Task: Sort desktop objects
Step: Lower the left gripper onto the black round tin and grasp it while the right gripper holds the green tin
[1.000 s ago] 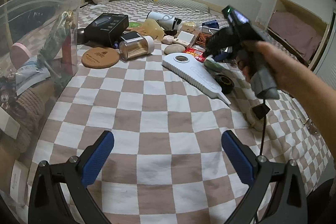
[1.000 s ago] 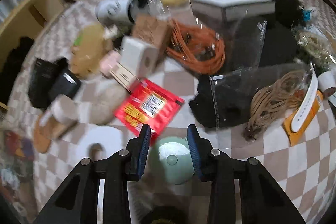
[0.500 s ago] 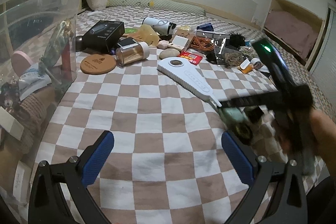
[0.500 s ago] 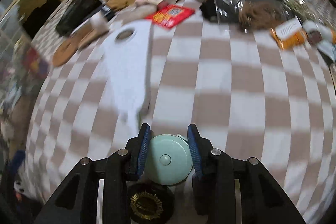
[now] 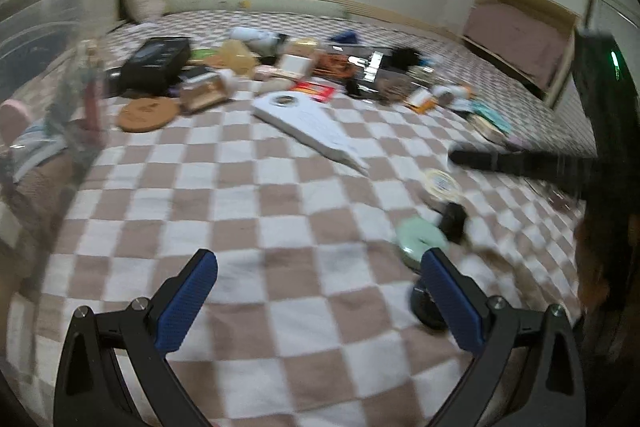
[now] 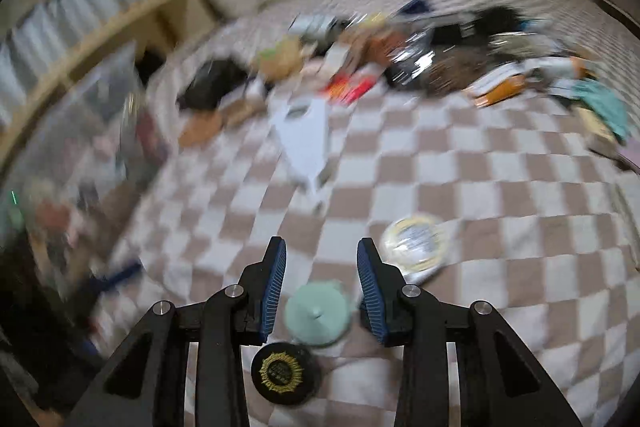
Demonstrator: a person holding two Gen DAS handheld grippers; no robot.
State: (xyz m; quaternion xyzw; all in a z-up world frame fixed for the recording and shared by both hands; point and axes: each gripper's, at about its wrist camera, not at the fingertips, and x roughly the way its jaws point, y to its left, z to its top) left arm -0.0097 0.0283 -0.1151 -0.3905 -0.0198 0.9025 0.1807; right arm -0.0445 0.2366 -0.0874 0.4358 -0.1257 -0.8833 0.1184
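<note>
Hovering low over the checkered bed (image 6: pixel 500 155), the right gripper (image 6: pixel 322 275) is spread apart, released; the mint round tape measure (image 6: pixel 318 313) lies between its fingers, untouched. The left gripper (image 5: pixel 320 301) gapes wide, empty, left of it.

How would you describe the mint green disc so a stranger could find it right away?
On the checkered blanket, look at the near edge, between the right gripper's open fingers. The mint disc lies there beside a black gold-crested disc and a yellow-rimmed tape roll; only it is plain pale green.
</note>
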